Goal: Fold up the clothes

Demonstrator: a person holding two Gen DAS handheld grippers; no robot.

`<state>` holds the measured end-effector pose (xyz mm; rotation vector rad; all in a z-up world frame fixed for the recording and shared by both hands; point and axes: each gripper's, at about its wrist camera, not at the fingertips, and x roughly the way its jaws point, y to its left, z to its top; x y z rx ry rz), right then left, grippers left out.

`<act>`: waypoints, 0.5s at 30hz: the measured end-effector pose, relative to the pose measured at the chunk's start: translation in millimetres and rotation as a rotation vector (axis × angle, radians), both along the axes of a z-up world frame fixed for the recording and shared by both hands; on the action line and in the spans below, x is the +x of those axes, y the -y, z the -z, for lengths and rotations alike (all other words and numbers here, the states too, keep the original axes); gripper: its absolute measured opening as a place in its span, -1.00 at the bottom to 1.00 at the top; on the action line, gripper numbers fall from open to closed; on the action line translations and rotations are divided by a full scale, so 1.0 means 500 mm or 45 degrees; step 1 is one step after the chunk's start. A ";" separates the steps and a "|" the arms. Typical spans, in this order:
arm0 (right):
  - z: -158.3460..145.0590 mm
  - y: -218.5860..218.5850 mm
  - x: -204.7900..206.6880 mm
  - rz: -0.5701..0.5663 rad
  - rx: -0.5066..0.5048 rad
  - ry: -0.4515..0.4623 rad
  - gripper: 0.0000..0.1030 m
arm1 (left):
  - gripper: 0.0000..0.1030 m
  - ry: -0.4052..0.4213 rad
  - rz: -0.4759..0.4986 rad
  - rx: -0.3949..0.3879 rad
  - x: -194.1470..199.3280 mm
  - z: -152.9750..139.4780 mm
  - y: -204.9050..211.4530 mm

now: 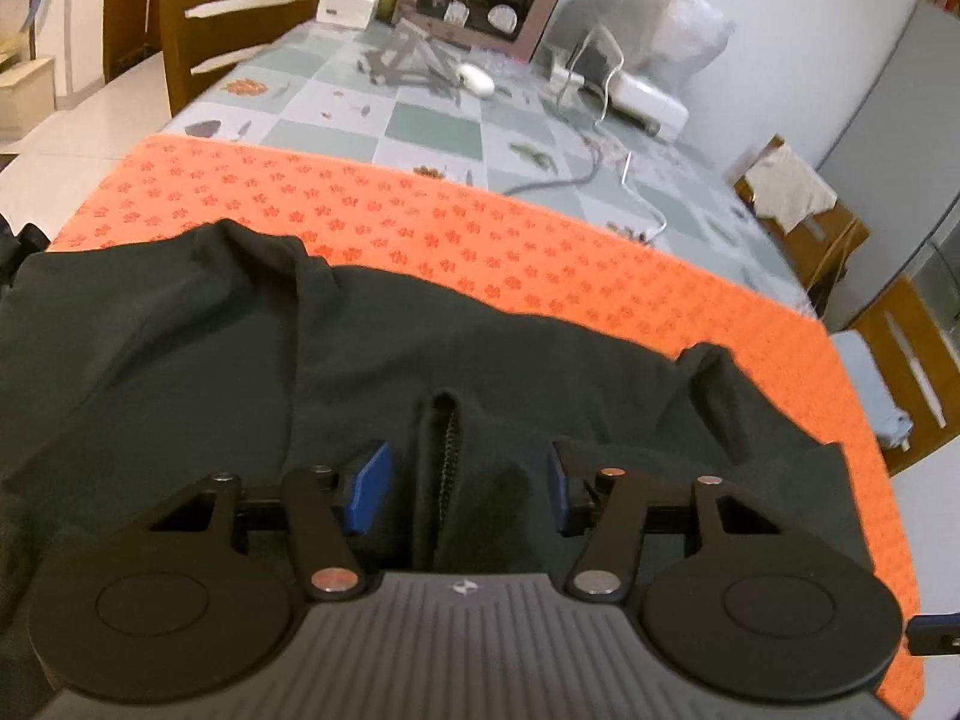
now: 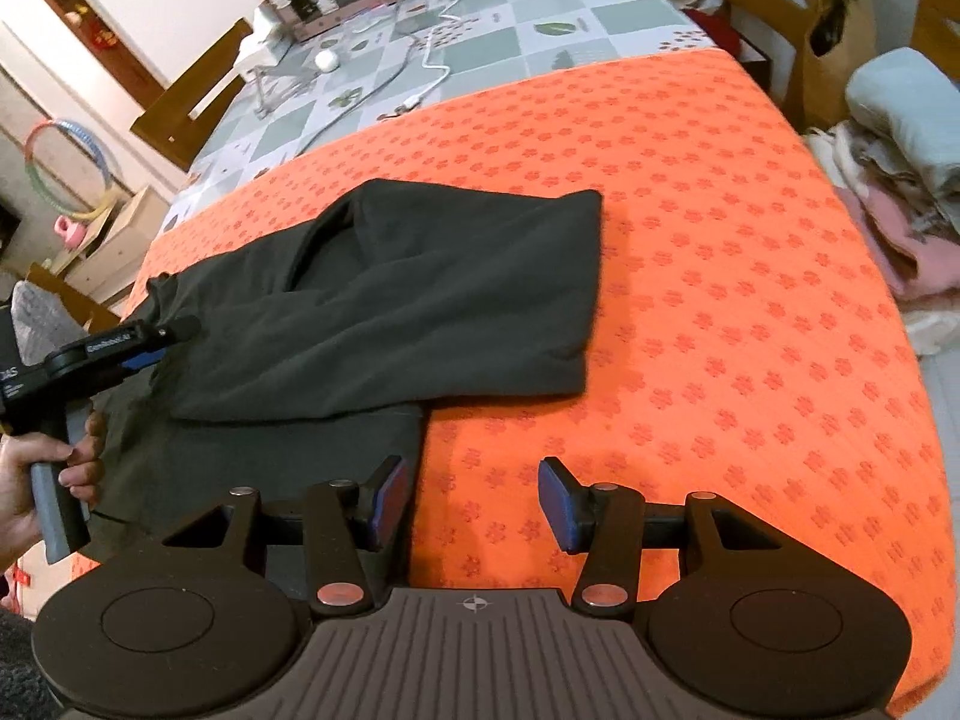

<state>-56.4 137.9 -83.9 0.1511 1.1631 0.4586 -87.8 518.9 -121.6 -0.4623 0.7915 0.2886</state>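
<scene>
From the left wrist camera, the left gripper (image 1: 465, 489) hangs low over a dark, near-black soft garment (image 1: 198, 360) spread on an orange cloth with a small red flower print (image 1: 540, 252); its blue-padded jaws stand apart, a raised fold with a black drawstring cord (image 1: 447, 456) sitting between them, ungripped as far as I can see. Beyond the orange cloth lies a grey-and-white checked tablecloth (image 1: 432, 126) with a white cable (image 1: 612, 162) trailing across it. From the right wrist camera, the right gripper (image 2: 474, 501) is likewise released, jaws apart, holding nothing, its left pad over the garment's near edge and its right pad over bare orange cloth. The garment lies partly folded, one section doubled across the other. At the left edge a hand (image 2: 36, 480) grasps the handle of the left gripper, whose tip reaches the garment's left end.
</scene>
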 end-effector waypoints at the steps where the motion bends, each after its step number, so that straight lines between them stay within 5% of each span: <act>1: -0.001 0.004 -0.002 0.008 -0.003 0.001 0.00 | -0.08 0.006 -0.007 -0.002 -0.001 0.000 0.000; 4: -0.002 0.013 -0.004 0.028 -0.008 0.005 0.00 | -0.88 0.025 -0.027 -0.006 -0.005 -0.001 -0.001; 15: 0.004 -0.010 0.015 -0.047 -0.017 0.006 0.00 | -0.91 0.209 -0.244 -0.067 -0.124 -0.102 -0.026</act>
